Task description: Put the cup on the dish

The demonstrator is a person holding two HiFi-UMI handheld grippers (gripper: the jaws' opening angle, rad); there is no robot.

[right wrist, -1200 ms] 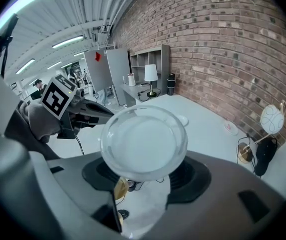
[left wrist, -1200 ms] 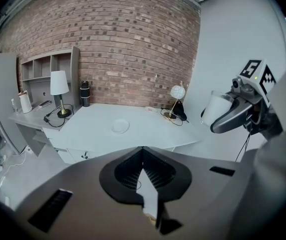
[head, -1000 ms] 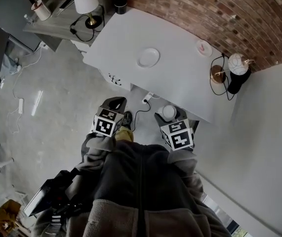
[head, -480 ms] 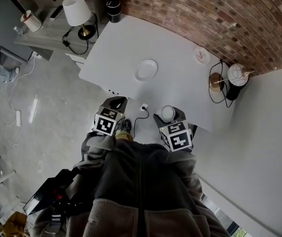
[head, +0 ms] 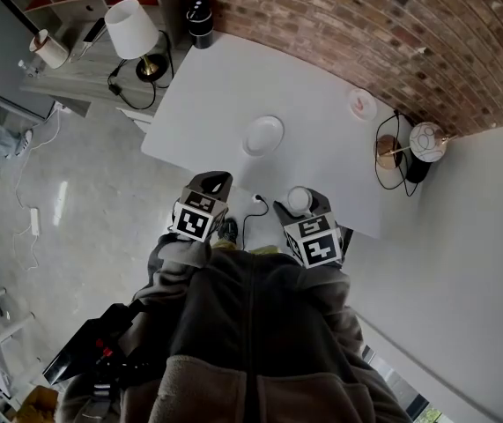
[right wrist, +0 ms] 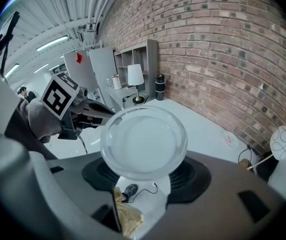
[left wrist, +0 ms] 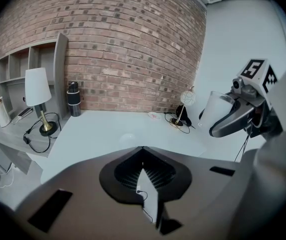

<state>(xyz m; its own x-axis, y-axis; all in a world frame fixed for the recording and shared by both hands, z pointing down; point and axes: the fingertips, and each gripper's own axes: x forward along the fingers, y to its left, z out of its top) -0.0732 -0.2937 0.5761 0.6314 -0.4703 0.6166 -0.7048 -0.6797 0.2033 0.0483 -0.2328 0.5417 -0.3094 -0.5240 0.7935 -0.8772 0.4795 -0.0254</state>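
Right gripper [right wrist: 144, 170] is clamped on a translucent plastic cup [right wrist: 144, 141], one jaw on each side of its wall, and the cup's round end fills the middle of the right gripper view. In the left gripper view the cup [left wrist: 214, 109] stands upright in that grip, clear of the tabletop. In the head view the cup [head: 299, 201] sits at about the near edge of the white table [head: 225, 86], right in front of the person's grey fleece jacket [head: 251, 324]. The white dish [head: 262, 135] lies flat near the table's middle, bare, well apart from the cup and further from the person. Left gripper [left wrist: 143, 151] has its jaws closed tip to tip with nothing between them; only floor and a cable show through the gap behind the tips. In the head view it is held just left of the right gripper, off the table's near edge and over the floor. A small saucer with a pink mark [head: 362, 105] sits toward the table's far right, near the brick wall [head: 392, 25]. A black cylindrical bottle [head: 198, 10] stands at the table's far left corner by the wall. A table lamp with a white shade [head: 132, 29] stands on a grey side unit left of the table. A round globe ornament on a stand [head: 427, 142] is at the table's right end, with black cord looped beside it.
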